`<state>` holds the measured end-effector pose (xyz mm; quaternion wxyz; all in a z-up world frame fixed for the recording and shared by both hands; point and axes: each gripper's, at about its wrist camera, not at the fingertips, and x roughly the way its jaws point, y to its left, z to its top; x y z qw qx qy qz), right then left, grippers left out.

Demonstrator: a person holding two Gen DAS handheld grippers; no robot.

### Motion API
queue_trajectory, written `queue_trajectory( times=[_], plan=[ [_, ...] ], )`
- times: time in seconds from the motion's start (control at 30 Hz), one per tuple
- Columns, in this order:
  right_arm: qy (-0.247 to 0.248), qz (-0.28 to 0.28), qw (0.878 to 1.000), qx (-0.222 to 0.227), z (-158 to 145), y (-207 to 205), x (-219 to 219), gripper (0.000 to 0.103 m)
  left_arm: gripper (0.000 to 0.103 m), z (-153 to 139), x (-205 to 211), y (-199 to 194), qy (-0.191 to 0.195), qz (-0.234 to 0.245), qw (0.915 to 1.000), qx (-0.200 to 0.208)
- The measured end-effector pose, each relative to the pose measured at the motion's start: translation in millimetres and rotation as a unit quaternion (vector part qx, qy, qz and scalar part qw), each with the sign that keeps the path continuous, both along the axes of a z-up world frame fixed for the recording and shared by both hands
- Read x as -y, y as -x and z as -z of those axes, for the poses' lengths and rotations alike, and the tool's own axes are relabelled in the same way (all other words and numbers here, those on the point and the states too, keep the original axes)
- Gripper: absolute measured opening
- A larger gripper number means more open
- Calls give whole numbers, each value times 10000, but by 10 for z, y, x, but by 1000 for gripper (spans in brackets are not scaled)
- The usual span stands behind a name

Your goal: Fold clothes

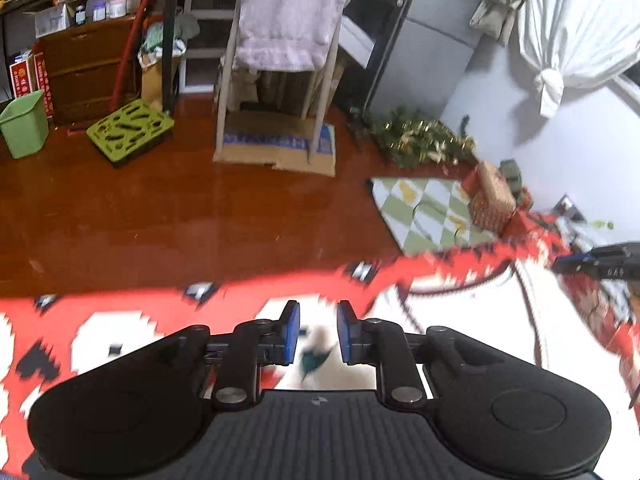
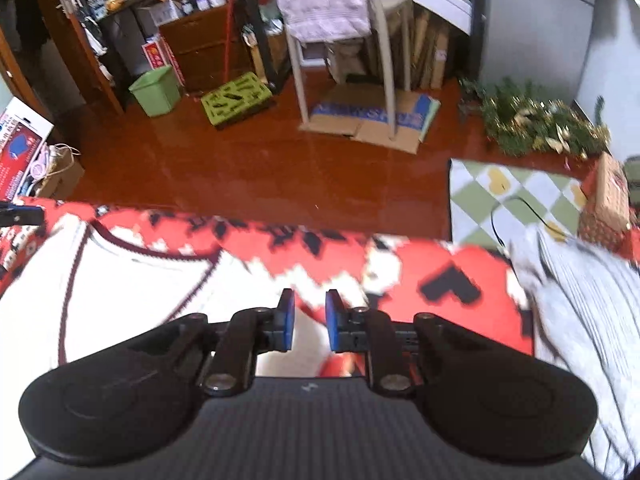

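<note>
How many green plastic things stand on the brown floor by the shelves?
2: a light green plastic bin at the left, and a lime green perforated plastic stool to its right. Others may be hidden.

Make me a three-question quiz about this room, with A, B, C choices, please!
1. Where does the pale towel hang?
A. over the chair back
B. on the fridge
C. in the bin

2. What colour is the small bin on the floor?
A. blue
B. green
C. yellow

3. How is the right claw now?
A. shut on a sock
B. open, holding nothing
C. shut on the towel

Answers:
1 A: the towel drapes over the white chair.
2 B: the bin is light green.
3 B: its blue pads stand apart, with only the red-and-white blanket seen between them.
</note>
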<state>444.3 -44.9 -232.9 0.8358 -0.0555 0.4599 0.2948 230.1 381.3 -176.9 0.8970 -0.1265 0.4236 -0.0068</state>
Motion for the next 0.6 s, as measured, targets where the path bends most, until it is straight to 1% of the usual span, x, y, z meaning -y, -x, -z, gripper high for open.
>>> queue_trajectory(
  times=[0.1,0.23,0.27,0.33,0.37,0.4,0.47,0.5,0.53,0.57,0.6],
  plan=[
    [-9,71,10000,31,68,33,57,26,19,96,-17,75,163,-4,9998,-87],
    [41,43,9999,126,85,65,34,26,23,165,-9,75,223,19,9997,-79],
    [90,7,9998,163,89,73,13,26,22,182,-6,73,234,25,9997,-75],
    [165,-43,9996,214,84,80,-27,23,19,214,0,70,258,38,9996,-67],
    [177,-73,9996,223,85,90,-45,21,19,216,15,66,225,63,9997,-67],
    [189,-103,9995,232,86,101,-62,17,20,212,33,67,161,124,9998,-66],
    [248,-132,9992,298,87,131,-102,16,19,206,66,76,20,267,9996,-65],
    [282,-153,9989,338,86,146,-121,15,19,201,80,80,-37,315,9995,-59],
    [316,-174,9986,378,86,161,-139,12,18,195,116,93,-179,368,9992,-21],
    [362,-202,9982,436,89,180,-166,11,14,189,160,109,-358,426,9984,31],
    [431,-223,9975,519,91,205,-197,7,4,183,227,118,-605,504,9969,87]
  ],
)
